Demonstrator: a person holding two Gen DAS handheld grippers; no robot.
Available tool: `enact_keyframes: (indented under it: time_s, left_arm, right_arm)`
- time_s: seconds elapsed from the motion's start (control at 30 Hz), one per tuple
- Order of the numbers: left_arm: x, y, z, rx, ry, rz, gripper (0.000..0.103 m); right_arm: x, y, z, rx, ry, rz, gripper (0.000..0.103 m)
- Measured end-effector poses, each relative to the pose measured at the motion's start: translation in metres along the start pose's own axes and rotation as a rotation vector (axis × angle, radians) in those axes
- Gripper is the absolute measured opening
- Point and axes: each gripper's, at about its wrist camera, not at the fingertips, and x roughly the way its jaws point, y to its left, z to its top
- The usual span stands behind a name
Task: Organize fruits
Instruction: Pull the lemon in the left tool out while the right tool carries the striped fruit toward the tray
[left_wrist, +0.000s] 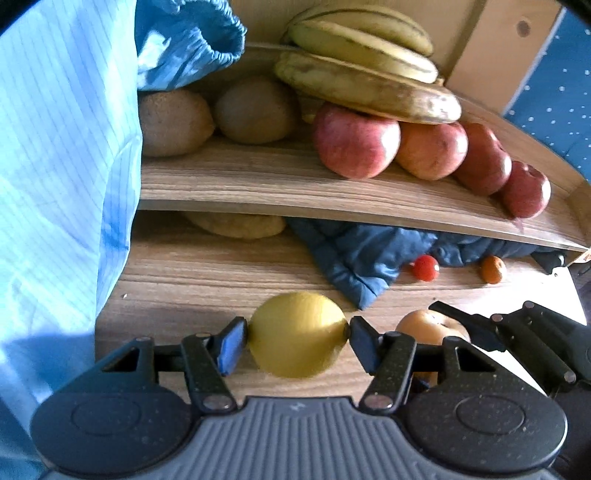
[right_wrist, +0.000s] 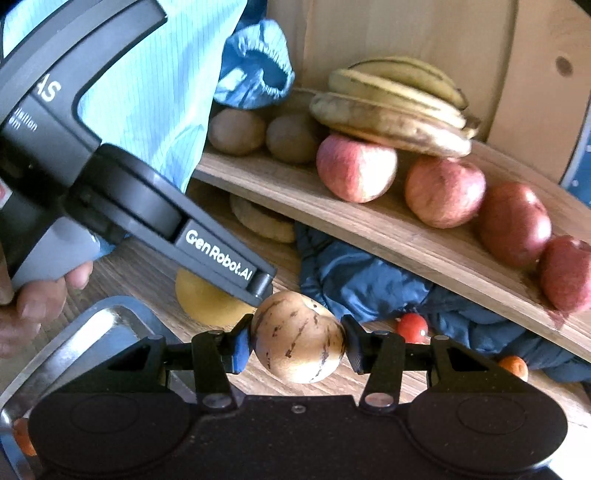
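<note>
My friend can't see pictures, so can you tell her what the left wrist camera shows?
The left tool grips a yellow lemon over a wooden table. Behind it, a wooden shelf holds four red apples, bananas and two brown kiwis, with a blue cloth beneath.

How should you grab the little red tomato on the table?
Pinch the tomato across its round middle, coming from the front. It is small and round, so it could roll. The blue cloth lies right behind it and the shelf hangs over it, so coming from above is awkward.
</note>
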Motion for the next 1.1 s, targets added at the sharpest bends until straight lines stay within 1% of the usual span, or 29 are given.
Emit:
enact_keyframes:
  time_s: [0.17, 0.57, 0.93, 1.1]
  left_arm:
    - [-0.011, -0.005, -0.011, -0.002, -0.006, -0.004, 0.064]
    - [-0.038, -0.007, -0.038, -0.031, -0.042, 0.008, 0.063]
    - [-0.050, -0.008, -0.057, -0.029, -0.034, 0.009, 0.063]
    - [-0.051, -0.006, -0.066, -0.024, -0.005, 0.012, 0.061]
  right_arm:
    - [-0.024, 0.003, -0.008, 0.006, -0.028, -0.010, 0.051]
    - [-0.066, 0.010, -0.037, 0.020, -0.023, -0.026, 0.051]
    - [-0.078, 0.023, -0.056, 0.025, 0.014, 0.002, 0.051]
    - [-0.079, 0.027, -0.062, 0.028, 0.037, 0.014, 0.051]
